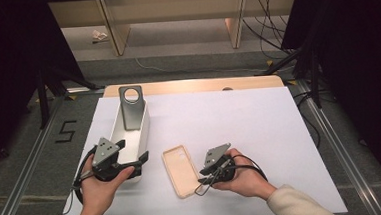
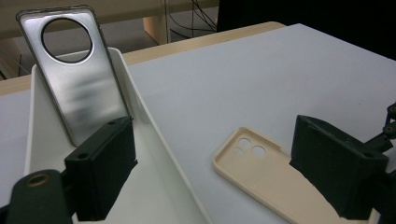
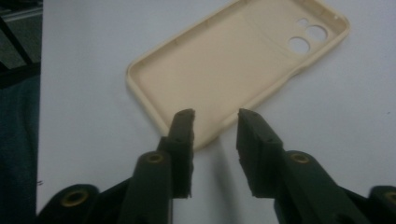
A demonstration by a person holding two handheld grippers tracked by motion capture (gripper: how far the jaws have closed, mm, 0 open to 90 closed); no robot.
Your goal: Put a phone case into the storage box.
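Jaws of the right gripper (image 3: 215, 116) stood parted, nothing between them, at the near edge of the beige phone case (image 1: 180, 170) lying hollow side up on the table (image 1: 260, 128). Beyond, the left gripper (image 1: 134, 158) gaped wide across the white tray (image 1: 141, 135), where a grey case (image 1: 131, 107) leaned.

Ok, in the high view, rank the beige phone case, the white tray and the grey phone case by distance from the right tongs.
1. Beige phone case: flat on the table, right beside the right tongs.
2. White tray: further left.
3. Grey phone case: upright at the tray's far end.
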